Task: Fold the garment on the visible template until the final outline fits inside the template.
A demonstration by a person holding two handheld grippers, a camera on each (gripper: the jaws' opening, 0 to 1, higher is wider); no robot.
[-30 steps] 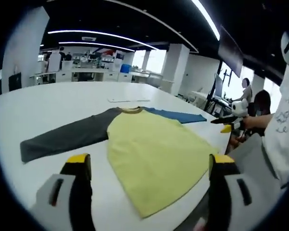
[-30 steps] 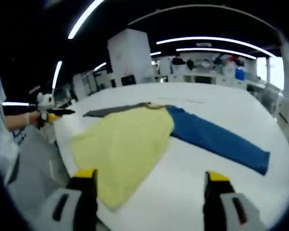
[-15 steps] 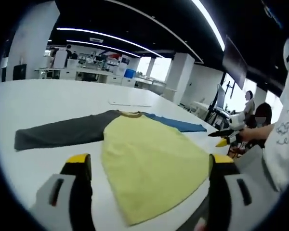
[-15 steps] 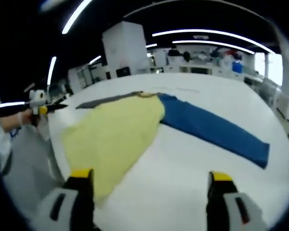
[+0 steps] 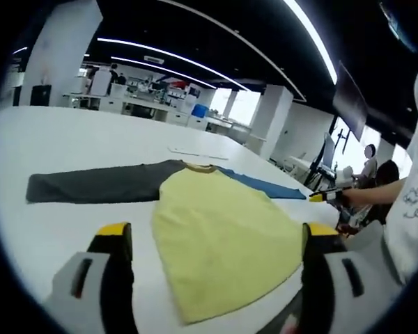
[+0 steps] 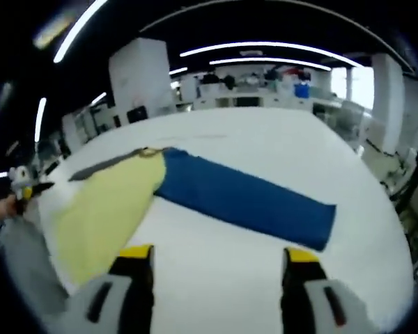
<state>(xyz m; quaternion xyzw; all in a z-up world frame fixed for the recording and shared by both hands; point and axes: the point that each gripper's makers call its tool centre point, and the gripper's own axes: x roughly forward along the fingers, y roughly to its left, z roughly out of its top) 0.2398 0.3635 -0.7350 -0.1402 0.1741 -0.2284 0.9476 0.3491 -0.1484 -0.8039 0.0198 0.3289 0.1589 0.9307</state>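
Observation:
A shirt lies flat on the white table (image 5: 63,142): yellow body (image 5: 219,240), dark grey sleeve (image 5: 90,186) stretched left, blue sleeve (image 5: 261,186) stretched right. In the right gripper view the blue sleeve (image 6: 247,202) runs across the middle, with the yellow body (image 6: 101,212) on its left. My left gripper (image 5: 212,240) hovers open over the near hem of the yellow body, holding nothing. My right gripper (image 6: 212,261) is open above bare table, just short of the blue sleeve. The other gripper (image 5: 326,197) shows far right in the left gripper view, and as a small shape (image 6: 24,189) at the left of the right gripper view.
A thin pale outline (image 5: 198,152) lies on the table beyond the collar. A person in a white printed top (image 5: 411,209) stands at the right table edge. Desks, columns and other people fill the office behind. The table edge drops off near the hem.
The right gripper view has swung right, so the blue sleeve now sits central and the yellow body has slid left. The left gripper view shifted slightly. The shirt itself has not moved.

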